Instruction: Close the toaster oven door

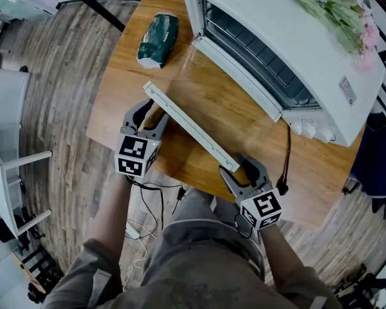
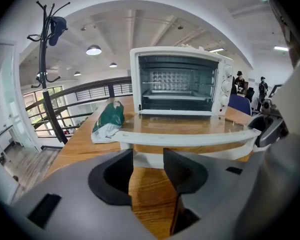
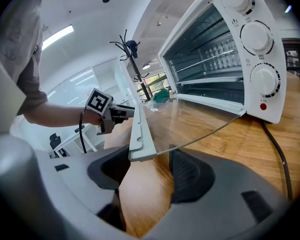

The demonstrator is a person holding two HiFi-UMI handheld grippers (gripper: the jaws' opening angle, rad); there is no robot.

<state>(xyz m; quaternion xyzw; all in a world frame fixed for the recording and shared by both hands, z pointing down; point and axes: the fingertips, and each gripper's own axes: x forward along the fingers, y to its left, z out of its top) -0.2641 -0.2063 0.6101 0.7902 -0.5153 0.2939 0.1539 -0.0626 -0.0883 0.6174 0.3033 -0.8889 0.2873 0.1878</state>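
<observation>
A white toaster oven (image 1: 289, 37) stands on the wooden table (image 1: 125, 76) with its glass door (image 1: 212, 102) folded down flat. The door's white handle rail (image 1: 186, 124) runs along its near edge. My left gripper (image 1: 148, 112) sits open at the rail's left end, whose rail (image 2: 190, 139) lies just beyond and above the fingers (image 2: 119, 171). My right gripper (image 1: 242, 168) is open at the right end. In the right gripper view the rail's tip (image 3: 139, 134) lies between the spread pads (image 3: 190, 174), not pressed by them. The oven's cavity (image 2: 177, 81) and knobs (image 3: 255, 36) show.
A green bag (image 1: 159, 38) lies on the table left of the oven. Pink flowers (image 1: 341, 11) rest on the oven's top. A black cable (image 1: 287, 153) runs off the table's near edge by the right gripper. A coat rack (image 2: 47, 84) stands beyond the table.
</observation>
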